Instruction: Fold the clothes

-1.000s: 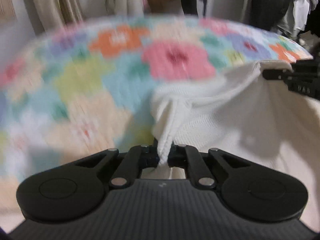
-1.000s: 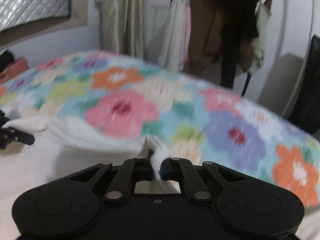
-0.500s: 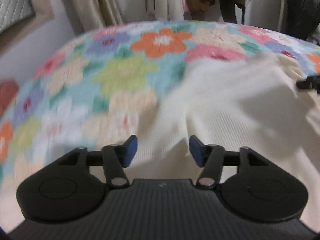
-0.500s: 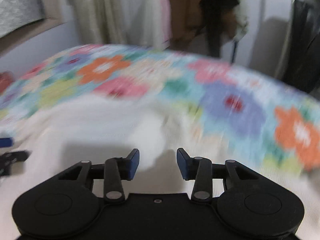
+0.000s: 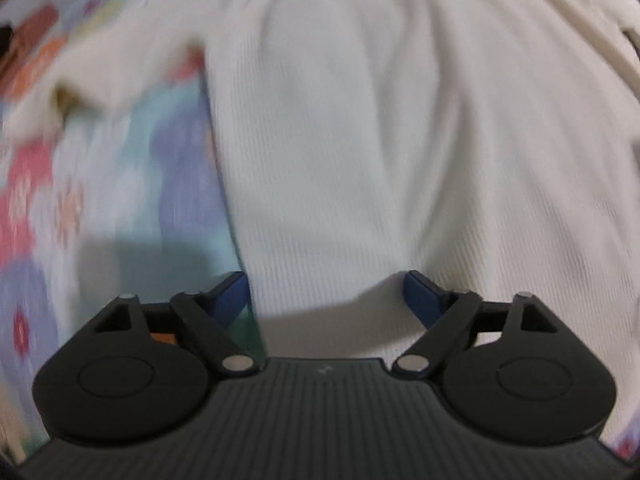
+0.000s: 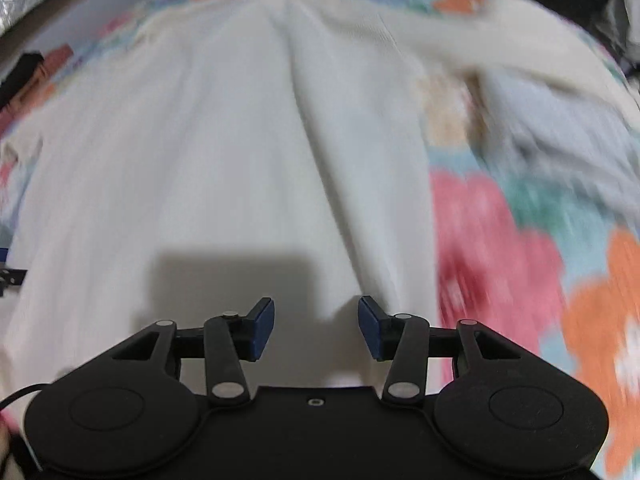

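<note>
A cream ribbed knit sweater (image 5: 380,140) lies spread flat on a flower-patterned bedspread (image 5: 100,200). One sleeve (image 5: 100,72) reaches out to the left in the left wrist view. In the right wrist view the sweater (image 6: 220,160) fills the middle and another sleeve (image 6: 500,48) runs to the right. My left gripper (image 5: 324,296) is open and empty above the sweater's left edge. My right gripper (image 6: 316,324) is open and empty above the sweater near its right edge. Both views are motion-blurred.
The bedspread (image 6: 520,260) with pink and orange flowers shows to the right of the sweater. A dark object and a red-brown one (image 6: 44,64) lie at the bed's far left. A bit of my left gripper (image 6: 8,276) shows at the left edge.
Both grippers were shut on the sweater's edge one second ago, then opened and let it drop. Both have since tilted down over the flat sweater.
</note>
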Tool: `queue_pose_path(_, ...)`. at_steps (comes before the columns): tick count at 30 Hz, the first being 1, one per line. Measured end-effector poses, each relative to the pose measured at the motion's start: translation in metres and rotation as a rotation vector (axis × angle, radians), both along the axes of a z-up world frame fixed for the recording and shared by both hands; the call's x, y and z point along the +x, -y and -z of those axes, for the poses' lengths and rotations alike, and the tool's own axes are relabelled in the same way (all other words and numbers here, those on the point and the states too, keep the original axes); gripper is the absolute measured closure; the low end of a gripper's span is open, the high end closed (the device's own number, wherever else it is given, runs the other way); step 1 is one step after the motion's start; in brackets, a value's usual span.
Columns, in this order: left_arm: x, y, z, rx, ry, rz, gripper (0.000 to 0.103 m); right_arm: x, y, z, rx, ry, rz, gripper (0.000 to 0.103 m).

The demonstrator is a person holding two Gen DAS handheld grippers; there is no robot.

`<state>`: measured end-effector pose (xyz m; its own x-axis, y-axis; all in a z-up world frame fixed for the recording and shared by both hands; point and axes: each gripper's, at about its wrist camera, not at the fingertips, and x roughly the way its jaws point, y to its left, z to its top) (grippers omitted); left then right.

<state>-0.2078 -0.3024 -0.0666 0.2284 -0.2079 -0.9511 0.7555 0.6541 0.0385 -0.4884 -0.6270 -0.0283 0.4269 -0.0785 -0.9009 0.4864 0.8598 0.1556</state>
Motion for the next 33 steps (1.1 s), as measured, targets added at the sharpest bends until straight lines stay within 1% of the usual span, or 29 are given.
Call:
queue_pose_path(3,-0.016,-0.019,-0.001,0.031,-0.066,-0.005,0.017,-0.029,0.001,-0.008,0.015,-0.027,0.006,0.049)
queue_pose_path(5,-0.027,-0.031,-0.001,0.051,-0.110,-0.009,0.016,-0.047,0.003,-0.015,0.017,-0.040,0.013,0.045)
queue_pose_path(6,-0.031,-0.035,-0.002,0.057,-0.122,-0.003,0.016,-0.056,0.004,-0.019,0.018,-0.047,0.017,0.045)
queue_pose_path(7,-0.034,-0.039,-0.003,0.062,-0.132,0.004,0.015,-0.065,0.005,-0.023,0.019,-0.054,0.020,0.042)
queue_pose_path(10,-0.045,-0.049,-0.002,0.078,-0.158,0.028,0.006,-0.091,0.008,-0.034,0.023,-0.075,0.030,0.037)
queue_pose_path(12,-0.051,-0.053,0.002,0.084,-0.179,0.030,0.000,-0.104,0.011,-0.027,0.092,-0.098,0.013,0.035)
queue_pose_path(15,-0.056,-0.055,0.009,0.096,-0.163,0.022,0.000,-0.115,0.017,-0.007,0.251,-0.147,-0.030,0.035)
queue_pose_path(16,-0.057,-0.056,0.011,0.094,-0.157,0.021,0.002,-0.115,0.017,0.000,0.281,-0.170,-0.049,0.035)
queue_pose_path(17,-0.061,-0.057,0.011,0.080,-0.142,0.040,0.020,-0.113,0.016,0.007,0.291,-0.193,-0.067,0.035)
queue_pose_path(18,-0.069,-0.057,0.007,0.068,-0.116,0.066,0.055,-0.111,0.015,0.014,0.300,-0.216,-0.085,0.035)
queue_pose_path(19,-0.077,-0.056,0.001,0.058,-0.089,0.093,0.071,-0.106,0.014,0.016,0.288,-0.218,-0.092,0.039)
queue_pose_path(20,-0.085,-0.056,-0.005,0.047,-0.062,0.120,0.096,-0.102,0.013,0.018,0.276,-0.221,-0.100,0.061)
queue_pose_path(21,-0.094,-0.056,-0.011,0.036,-0.035,0.147,0.096,-0.096,0.011,0.016,0.252,-0.195,-0.127,0.083)
queue_pose_path(22,-0.098,-0.057,-0.015,0.030,-0.027,0.152,0.096,-0.093,0.009,0.015,0.242,-0.186,-0.144,0.097)
queue_pose_path(23,-0.101,-0.059,-0.020,0.025,-0.023,0.152,0.096,-0.089,0.007,0.014,0.233,-0.176,-0.161,0.097)
queue_pose_path(24,-0.104,-0.061,-0.025,0.021,-0.020,0.151,0.096,-0.087,0.001,0.009,0.192,-0.186,-0.187,0.097)
queue_pose_path(25,-0.107,-0.063,-0.029,0.016,-0.017,0.151,0.096,-0.089,-0.008,-0.004,0.135,-0.169,-0.234,0.097)
queue_pose_path(27,-0.114,-0.066,-0.039,0.007,-0.011,0.149,0.097,-0.102,-0.016,-0.035,0.104,-0.102,-0.257,0.097)
queue_pose_path(29,-0.120,-0.070,-0.048,-0.002,-0.005,0.148,0.097,-0.121,-0.016,-0.065,0.082,-0.039,-0.244,0.098)
queue_pose_path(31,-0.126,-0.074,-0.057,-0.011,0.002,0.147,0.097,-0.143,-0.010,-0.080,0.075,-0.008,-0.221,0.098)
queue_pose_path(32,-0.129,-0.075,-0.062,-0.016,0.005,0.147,0.097,-0.146,-0.013,-0.077,0.090,-0.012,-0.211,0.098)
queue_pose_path(33,-0.133,-0.075,-0.054,-0.001,-0.020,0.153,0.097,-0.147,-0.012,-0.068,0.089,-0.043,-0.199,0.099)
